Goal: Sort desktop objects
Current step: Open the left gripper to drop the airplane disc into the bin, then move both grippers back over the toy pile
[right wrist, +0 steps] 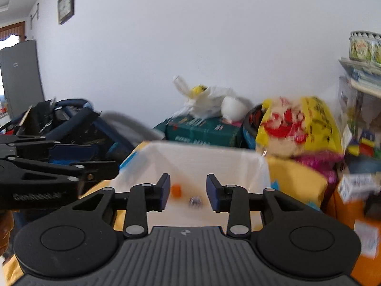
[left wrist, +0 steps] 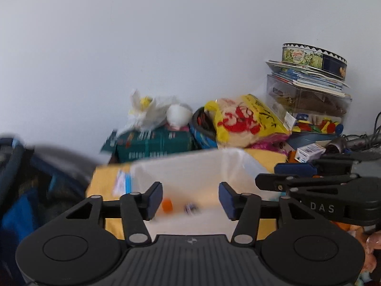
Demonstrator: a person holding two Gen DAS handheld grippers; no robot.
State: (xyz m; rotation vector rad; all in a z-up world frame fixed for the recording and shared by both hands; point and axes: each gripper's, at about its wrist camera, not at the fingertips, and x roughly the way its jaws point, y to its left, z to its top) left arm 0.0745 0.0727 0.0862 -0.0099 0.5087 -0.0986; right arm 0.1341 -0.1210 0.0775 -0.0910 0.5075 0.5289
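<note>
From the left wrist I see my left gripper (left wrist: 190, 199) spread with nothing between its pads, over a translucent plastic bin (left wrist: 190, 166) holding a small orange piece (left wrist: 167, 205) and a dark little piece (left wrist: 190, 207). From the right wrist, my right gripper (right wrist: 188, 191) is likewise spread and empty above the same bin (right wrist: 202, 157).

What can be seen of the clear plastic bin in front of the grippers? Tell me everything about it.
The clear plastic bin is a translucent, milky-white, rectangular box with no lid on and thin, slightly rounded walls. It sits upright on a yellow surface, just ahead of both grippers. Inside, on its floor, lie a small orange block and a small dark blue-and-white object, too blurred to identify; the two lie apart. Neither gripper touches the bin. A green box and a yellow bag stand behind it.
</note>
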